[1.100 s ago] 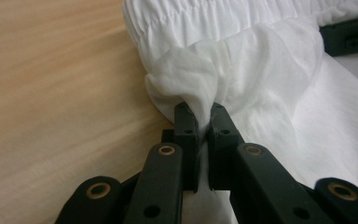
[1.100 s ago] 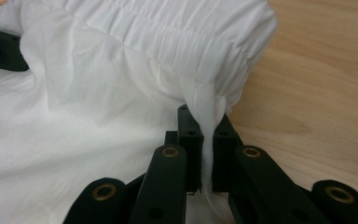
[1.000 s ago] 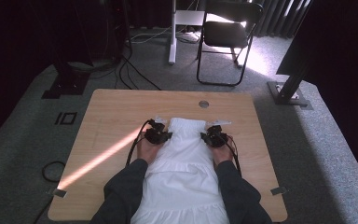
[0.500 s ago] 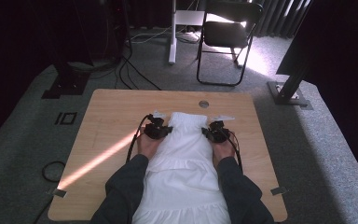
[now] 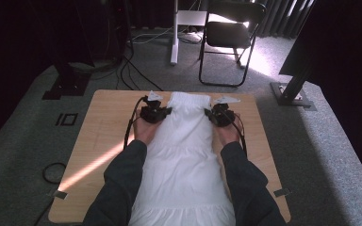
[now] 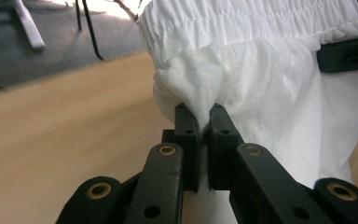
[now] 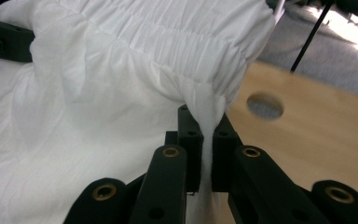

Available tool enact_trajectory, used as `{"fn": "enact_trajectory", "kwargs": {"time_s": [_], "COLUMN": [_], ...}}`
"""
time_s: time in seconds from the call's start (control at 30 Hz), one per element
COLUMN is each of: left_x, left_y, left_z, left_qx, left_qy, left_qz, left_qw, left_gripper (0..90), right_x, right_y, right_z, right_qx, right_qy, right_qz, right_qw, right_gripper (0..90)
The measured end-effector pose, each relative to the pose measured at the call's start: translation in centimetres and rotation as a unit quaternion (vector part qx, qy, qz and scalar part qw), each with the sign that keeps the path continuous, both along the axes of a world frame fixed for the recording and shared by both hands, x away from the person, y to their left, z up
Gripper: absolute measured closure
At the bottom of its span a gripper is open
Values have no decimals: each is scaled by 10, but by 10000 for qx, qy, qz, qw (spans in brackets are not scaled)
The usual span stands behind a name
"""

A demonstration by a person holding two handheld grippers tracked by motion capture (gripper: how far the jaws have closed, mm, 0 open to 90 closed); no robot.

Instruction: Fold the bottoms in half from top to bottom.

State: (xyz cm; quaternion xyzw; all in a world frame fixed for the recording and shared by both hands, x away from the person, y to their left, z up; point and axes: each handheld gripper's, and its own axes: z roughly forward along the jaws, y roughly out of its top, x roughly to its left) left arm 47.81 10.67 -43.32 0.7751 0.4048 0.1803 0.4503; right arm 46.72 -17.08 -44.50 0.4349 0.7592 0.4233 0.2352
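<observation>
A white skirt [image 5: 184,155] with a gathered elastic waistband [image 5: 189,100] lies lengthwise on the wooden table [image 5: 99,136], waistband at the far end. My left gripper [image 5: 156,113] is shut on the skirt's left edge just below the waistband, the cloth pinched between its jaws [image 6: 204,122]. My right gripper [image 5: 217,114] is shut on the opposite edge, a fold of cloth [image 7: 206,122] caught between its pads. Both hold the upper part of the skirt lifted off the table. The other gripper's black jaw [image 6: 347,53] shows at the cloth's far side.
A round cable hole [image 7: 265,105] is in the table near the far right edge. A black folding chair [image 5: 228,35] and a white post [image 5: 174,33] stand beyond the table. Cables [image 5: 136,70] run over the grey carpet. A strip of sunlight [image 5: 94,165] crosses the table's left side.
Both grippers have risen and moved toward the table's far edge, lifting the waistband end of the skirt with them. Their jaws have stayed shut on the cloth.
</observation>
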Motion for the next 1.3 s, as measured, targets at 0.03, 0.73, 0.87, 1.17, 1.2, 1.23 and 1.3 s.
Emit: {"fn": "enact_trajectory", "kwargs": {"time_s": [0.03,0.73,0.87,1.17,1.2,1.23,1.3], "left_x": [2,-11,-39,-130,-139,-147,-162], "left_y": [0,10,12,25,27,29,32], "left_z": [8,87,76,38,29,21,5], "left_qx": [2,-162,-151,-19,-68,-33,-39], "left_qy": [-72,-749,-793,-882,-795,-718,-556], "left_qz": [14,-243,-442,-908,-949,-1007,-1038], "left_qw": [10000,9968,9958,9919,9923,9923,9930], "left_gripper": [858,857,857,849,849,848,846], "right_x": [2,-5,-29,-102,-112,-121,-138], "right_y": [1,1,-4,-14,-13,-12,-10], "right_z": [8,106,90,53,46,40,25], "right_qx": [3,-1,-13,265,263,193,146], "right_qy": [-67,-828,-733,-588,-543,-510,-409], "right_qz": [0,119,287,769,849,889,1008], "right_qw": [10000,9965,9969,9949,9946,9946,9940], "right_gripper": [865,864,864,862,862,862,862]}}
